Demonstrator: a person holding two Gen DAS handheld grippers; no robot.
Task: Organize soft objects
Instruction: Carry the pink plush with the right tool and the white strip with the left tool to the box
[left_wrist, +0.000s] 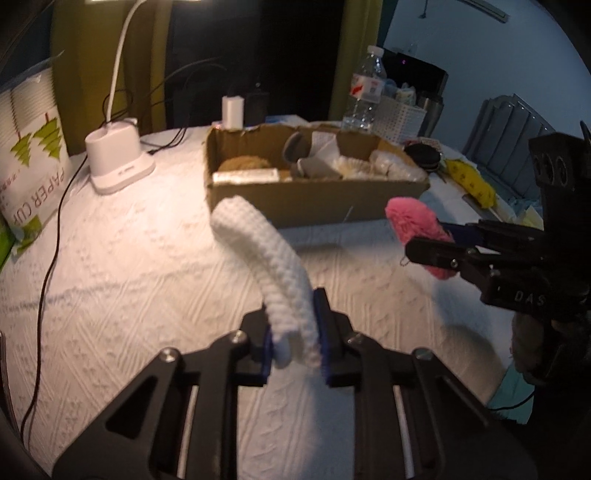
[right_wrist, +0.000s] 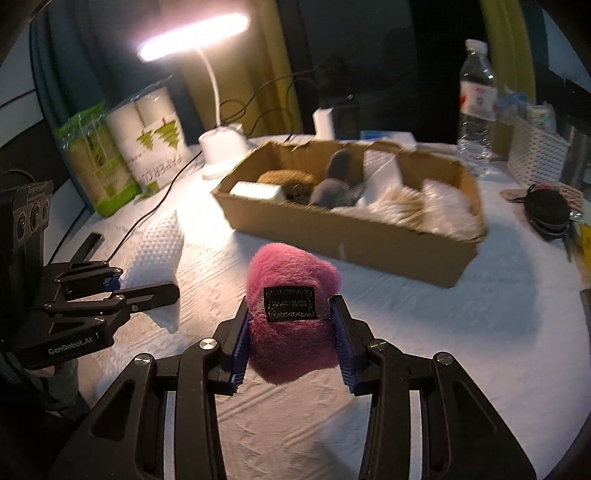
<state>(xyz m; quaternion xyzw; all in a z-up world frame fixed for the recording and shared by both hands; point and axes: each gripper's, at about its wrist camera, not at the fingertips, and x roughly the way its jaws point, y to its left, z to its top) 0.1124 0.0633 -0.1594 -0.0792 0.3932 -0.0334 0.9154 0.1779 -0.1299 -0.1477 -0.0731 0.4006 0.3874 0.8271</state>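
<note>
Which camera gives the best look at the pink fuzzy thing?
The right wrist view: the pink plush item fills the centre, clamped in the right gripper, its black label facing the lens. The left wrist view shows it small, at the side, partly hidden by a gripper finger.

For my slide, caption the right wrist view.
Right gripper holds a pink plush above the table, short of the cardboard box of soft things.

both wrist views close, facing shared cardboard box (left_wrist: 314, 206)
</note>
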